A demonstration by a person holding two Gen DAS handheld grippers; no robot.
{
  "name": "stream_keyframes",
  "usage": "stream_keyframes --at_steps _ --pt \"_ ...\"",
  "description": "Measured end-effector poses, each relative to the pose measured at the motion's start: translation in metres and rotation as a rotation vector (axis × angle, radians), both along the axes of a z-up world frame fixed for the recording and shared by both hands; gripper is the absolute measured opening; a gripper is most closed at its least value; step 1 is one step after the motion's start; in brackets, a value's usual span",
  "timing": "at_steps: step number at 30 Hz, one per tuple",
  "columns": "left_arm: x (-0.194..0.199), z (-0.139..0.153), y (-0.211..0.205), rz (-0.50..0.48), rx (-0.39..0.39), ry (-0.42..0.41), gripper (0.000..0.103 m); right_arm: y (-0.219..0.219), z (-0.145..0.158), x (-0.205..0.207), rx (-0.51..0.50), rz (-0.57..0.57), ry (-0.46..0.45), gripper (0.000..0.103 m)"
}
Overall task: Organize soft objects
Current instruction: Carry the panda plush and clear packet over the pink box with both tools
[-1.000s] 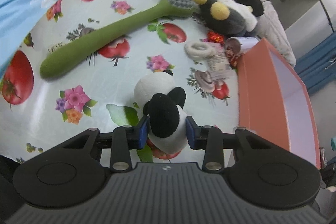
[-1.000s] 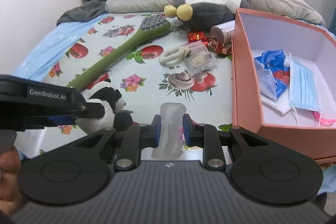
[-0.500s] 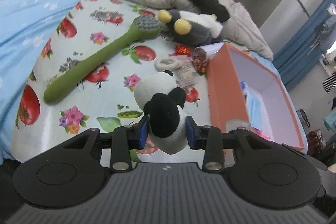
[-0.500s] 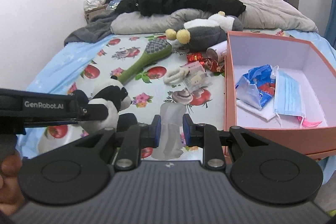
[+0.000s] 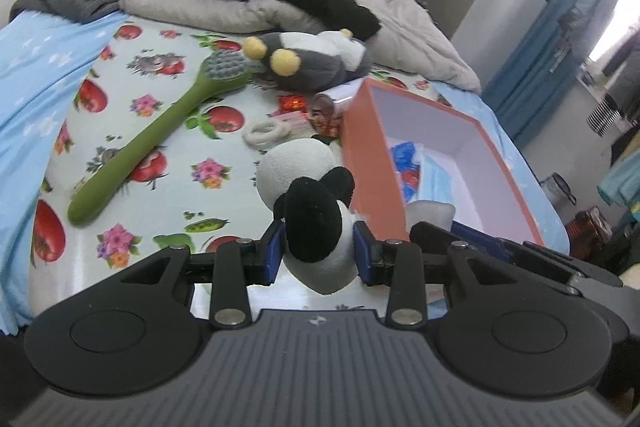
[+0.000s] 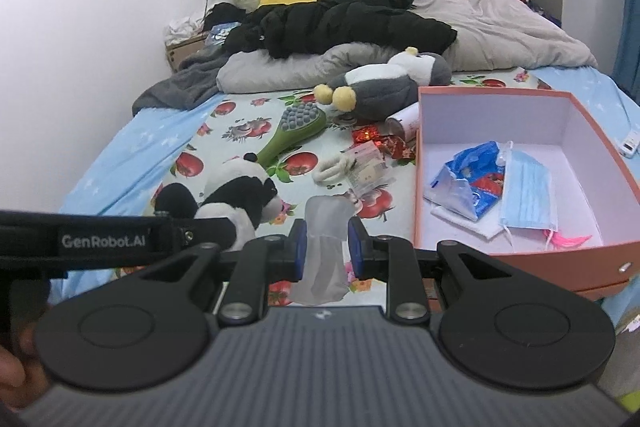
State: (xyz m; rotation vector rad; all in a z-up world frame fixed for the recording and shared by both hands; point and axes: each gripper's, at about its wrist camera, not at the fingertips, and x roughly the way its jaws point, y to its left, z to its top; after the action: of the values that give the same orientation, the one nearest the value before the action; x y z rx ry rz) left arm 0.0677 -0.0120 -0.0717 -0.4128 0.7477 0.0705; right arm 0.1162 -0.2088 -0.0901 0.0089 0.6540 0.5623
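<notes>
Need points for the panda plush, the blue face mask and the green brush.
panda plush (image 5: 316, 223), left wrist view, black limb clamped between the pads.
blue face mask (image 6: 528, 191), right wrist view, middle of the pleated sheet, inside the box.
green brush (image 5: 156, 135), left wrist view, mid-handle, lying on the cloth.

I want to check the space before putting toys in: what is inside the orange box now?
Inside the orange box lie a blue plastic packet, a light blue face mask, something white and flat under the packet, and something pink. The near wall hides the front floor.
</notes>
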Motion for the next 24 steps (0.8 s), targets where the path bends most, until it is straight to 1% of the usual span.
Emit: stream_keyframes --at_steps 4,7,11,15,20,24 --pt "0.005 0.007 -0.014 -0.041 -0.008 0.002 0.042 -0.016 0.007 -0.001 0.003 -0.035 0.001 0.026" --pt "0.014 0.013 -0.030 -0.086 -0.006 -0.003 0.042 -0.030 0.012 -0.001 -0.002 -0.068 -0.007 0.026" --pt "0.026 0.019 -0.050 -0.151 -0.009 -0.010 0.042 -0.050 0.015 0.003 -0.002 -0.123 0.003 0.026" --pt "0.044 0.023 -0.068 -0.205 -0.029 0.009 0.042 -0.071 0.015 0.010 -0.001 -0.185 0.002 0.026" --pt "0.074 0.023 -0.087 -0.270 -0.032 0.027 0.042 -0.095 0.007 0.039 0.004 -0.261 0.029 0.026" --pt "0.110 0.019 -0.101 -0.305 -0.030 0.039 0.042 -0.110 -0.004 0.069 -0.021 -0.308 0.046 0.026"
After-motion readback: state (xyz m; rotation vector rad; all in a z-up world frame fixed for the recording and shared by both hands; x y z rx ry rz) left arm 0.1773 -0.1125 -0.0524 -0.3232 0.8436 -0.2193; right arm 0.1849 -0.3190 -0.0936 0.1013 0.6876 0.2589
